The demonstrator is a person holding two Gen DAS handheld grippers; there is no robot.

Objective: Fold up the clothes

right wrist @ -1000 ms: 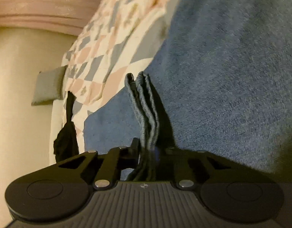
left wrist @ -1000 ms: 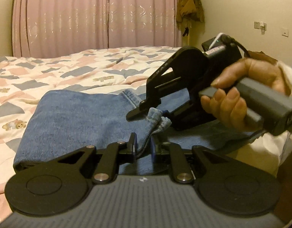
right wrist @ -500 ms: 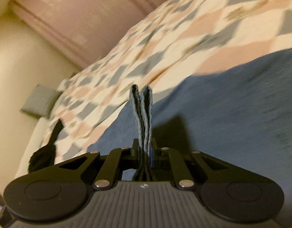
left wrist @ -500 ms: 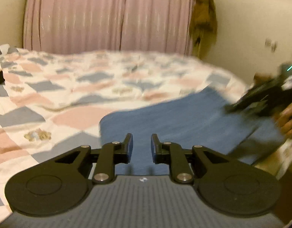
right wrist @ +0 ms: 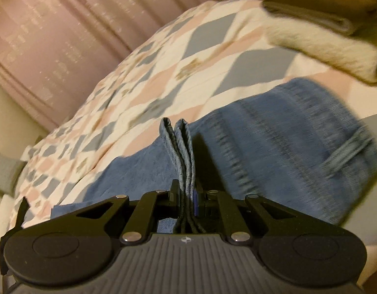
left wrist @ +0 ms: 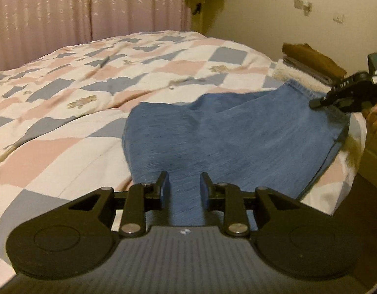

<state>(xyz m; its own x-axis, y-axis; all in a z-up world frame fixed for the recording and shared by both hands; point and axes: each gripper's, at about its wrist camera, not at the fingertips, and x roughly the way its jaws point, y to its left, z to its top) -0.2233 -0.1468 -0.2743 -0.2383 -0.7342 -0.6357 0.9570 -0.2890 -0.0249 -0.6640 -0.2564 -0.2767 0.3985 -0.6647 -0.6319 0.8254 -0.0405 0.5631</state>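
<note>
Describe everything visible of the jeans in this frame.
The jeans are mid-blue denim, folded into a flat, roughly rectangular stack on the patchwork quilt near the bed's edge. A frayed hem shows at the far corner. The right gripper is shut on a bunched, layered edge that stands upright between its fingers. The left gripper is open above the near edge, holding nothing.

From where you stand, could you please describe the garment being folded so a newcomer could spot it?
Start at the bed with the patchwork quilt. Near its edge lies the blue denim garment, one hem pinched in the right tool. Unlike the fluffy cream and brown folded clothes beside it, it is blue denim.
</note>
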